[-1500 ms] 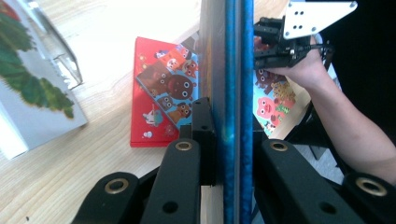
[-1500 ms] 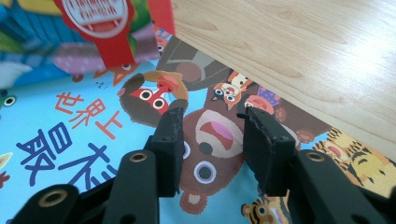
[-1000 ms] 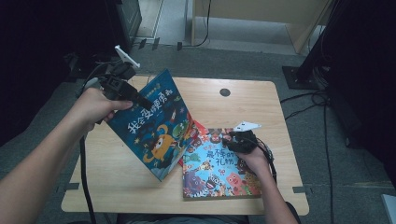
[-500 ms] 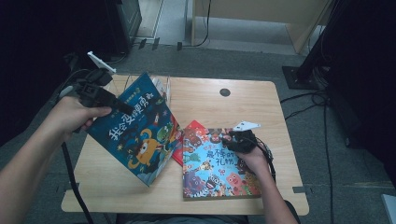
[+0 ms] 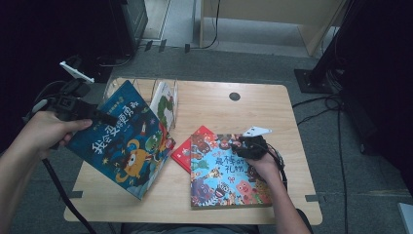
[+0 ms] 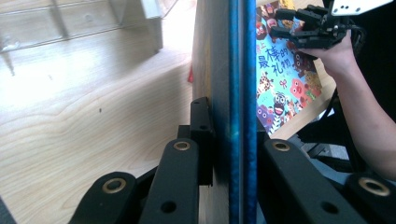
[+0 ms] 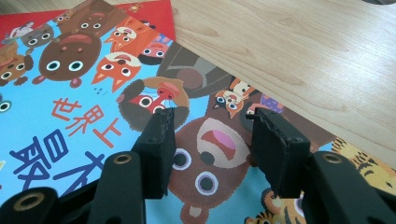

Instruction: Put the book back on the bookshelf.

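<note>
Over the table's (image 5: pixel 209 112) left edge, the left gripper (image 5: pixel 100 117) clamps a blue book (image 5: pixel 124 146) by its upper corner, jaws closed tight on both covers, holding it tilted with its lower corner near the tabletop. Just behind it stands a clear rack (image 5: pixel 146 87) with another book (image 5: pixel 163 102) upright inside. At the right, the right gripper (image 5: pixel 242 145) rests on an animal book (image 5: pixel 221 180) lying flat, jaws partly open with nothing between them. That book overlaps a red book (image 5: pixel 187 151).
</note>
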Tool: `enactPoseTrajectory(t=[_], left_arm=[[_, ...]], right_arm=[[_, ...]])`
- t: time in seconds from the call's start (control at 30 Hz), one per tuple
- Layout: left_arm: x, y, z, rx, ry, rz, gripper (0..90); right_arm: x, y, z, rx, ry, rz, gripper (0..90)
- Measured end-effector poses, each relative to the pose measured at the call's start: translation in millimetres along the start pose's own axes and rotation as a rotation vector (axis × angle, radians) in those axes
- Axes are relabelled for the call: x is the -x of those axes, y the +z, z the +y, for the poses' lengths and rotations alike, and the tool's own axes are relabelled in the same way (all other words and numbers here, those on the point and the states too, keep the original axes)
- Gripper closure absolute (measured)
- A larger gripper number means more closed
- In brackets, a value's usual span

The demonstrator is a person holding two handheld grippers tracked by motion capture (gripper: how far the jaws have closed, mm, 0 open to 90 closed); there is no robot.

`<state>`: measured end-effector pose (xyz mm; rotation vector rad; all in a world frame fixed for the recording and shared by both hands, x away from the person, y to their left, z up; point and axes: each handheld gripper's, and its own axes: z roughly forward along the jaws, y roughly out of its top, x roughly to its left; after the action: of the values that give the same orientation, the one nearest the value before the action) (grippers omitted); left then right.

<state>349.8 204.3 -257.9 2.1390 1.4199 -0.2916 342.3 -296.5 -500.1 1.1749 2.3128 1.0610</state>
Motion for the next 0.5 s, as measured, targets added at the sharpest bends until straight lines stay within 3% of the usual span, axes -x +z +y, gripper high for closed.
enactPoseTrajectory(t=[0.5], left_arm=[[-37.3, -23.1, -25.8, 0.038, -0.104, -0.001, 81.3]], right_arm=[[2.0, 1.2, 0.3, 0.009, -0.001, 0.003, 50.3]])
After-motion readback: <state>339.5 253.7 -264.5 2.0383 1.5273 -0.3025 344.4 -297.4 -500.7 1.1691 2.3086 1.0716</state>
